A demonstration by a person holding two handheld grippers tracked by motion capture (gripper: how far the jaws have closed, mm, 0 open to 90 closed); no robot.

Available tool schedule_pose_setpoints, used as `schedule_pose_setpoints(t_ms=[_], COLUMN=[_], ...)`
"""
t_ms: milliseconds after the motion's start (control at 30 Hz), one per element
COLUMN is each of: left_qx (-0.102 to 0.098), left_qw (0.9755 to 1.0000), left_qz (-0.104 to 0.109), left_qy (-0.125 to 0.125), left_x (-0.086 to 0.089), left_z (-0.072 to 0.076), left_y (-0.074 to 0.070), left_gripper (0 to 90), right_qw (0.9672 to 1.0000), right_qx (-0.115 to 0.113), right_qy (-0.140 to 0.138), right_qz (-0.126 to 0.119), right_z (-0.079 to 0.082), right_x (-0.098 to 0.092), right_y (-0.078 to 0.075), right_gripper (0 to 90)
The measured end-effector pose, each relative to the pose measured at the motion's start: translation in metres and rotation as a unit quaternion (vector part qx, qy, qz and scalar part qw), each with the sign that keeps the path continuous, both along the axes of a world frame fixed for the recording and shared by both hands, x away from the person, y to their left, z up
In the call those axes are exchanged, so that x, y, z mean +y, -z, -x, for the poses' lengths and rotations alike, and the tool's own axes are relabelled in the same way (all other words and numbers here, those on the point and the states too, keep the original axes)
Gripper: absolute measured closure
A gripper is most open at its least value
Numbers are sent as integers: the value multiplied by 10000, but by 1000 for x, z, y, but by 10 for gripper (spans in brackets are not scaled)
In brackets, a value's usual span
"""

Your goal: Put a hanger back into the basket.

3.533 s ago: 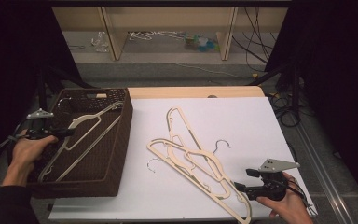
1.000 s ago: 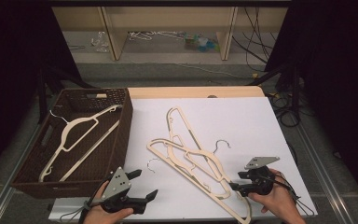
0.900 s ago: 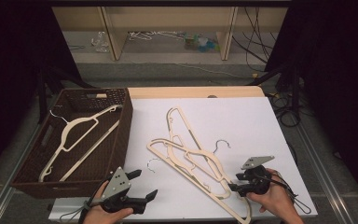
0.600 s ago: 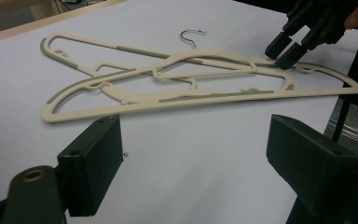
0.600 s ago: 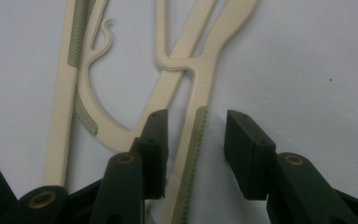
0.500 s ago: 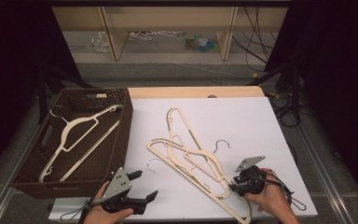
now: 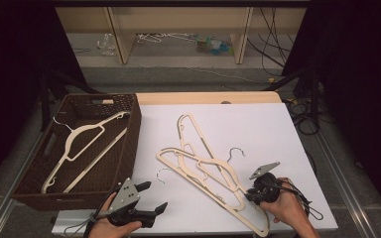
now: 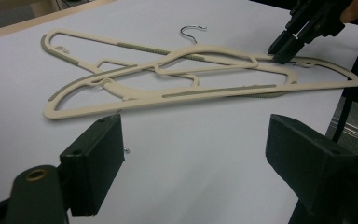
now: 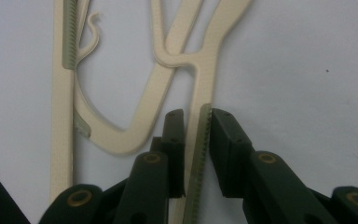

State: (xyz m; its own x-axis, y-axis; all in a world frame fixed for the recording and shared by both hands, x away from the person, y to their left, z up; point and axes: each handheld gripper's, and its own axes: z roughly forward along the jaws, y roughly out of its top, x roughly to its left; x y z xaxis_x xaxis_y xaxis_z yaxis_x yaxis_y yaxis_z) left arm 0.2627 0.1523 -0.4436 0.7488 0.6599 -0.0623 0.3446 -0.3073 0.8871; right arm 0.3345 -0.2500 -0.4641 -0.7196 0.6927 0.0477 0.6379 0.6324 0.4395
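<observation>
Our right gripper (image 7: 256, 194) has just been closing its jaws on a bar of a cream hanger (image 9: 200, 154) lying on the white tabletop (image 7: 278, 129); our left gripper (image 7: 151, 198) hovers wide open, holding nothing.

High view: even overhead light falls on the white table (image 7: 278, 129), which reads bright, nearly washed out; the left and right margins of the frame drop into near black, and the shelving at top centre is lit warmly. Shadows under the hangers (image 7: 203, 166) are faint and soft. The picture is slightly soft and grainy. Left gripper view: the jaws at the bottom edge are dark and blurred; the hangers beyond are sharper. Right gripper view: close, flat light, mild softness, a dark corner at lower left.
</observation>
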Motion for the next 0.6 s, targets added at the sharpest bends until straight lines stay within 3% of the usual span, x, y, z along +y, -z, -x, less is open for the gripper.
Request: schedule_pose_setpoints(t_ms=[67,167,367,600], left_qx=[-17,-11,-41,-46], left_qw=[9999,10000,10000,10000], left_qz=[-86,-41,-35,-63], left_qy=[49,33,-9,-32], left_x=[1,0,-1,-5], left_z=[0,0,-3,-13], left_y=[0,0,0,-2], left_gripper=[197,198,201,202], right_qw=[10000,9999,9997,9999], right_qx=[39,45,-157,-77], right_qy=[68,83,4,92], right_qz=[11,-36,177,53], right_z=[0,2,4,4], right_x=[1,2,5,2], right_y=[0,1,1,-1], right_gripper=[725,706,762,797])
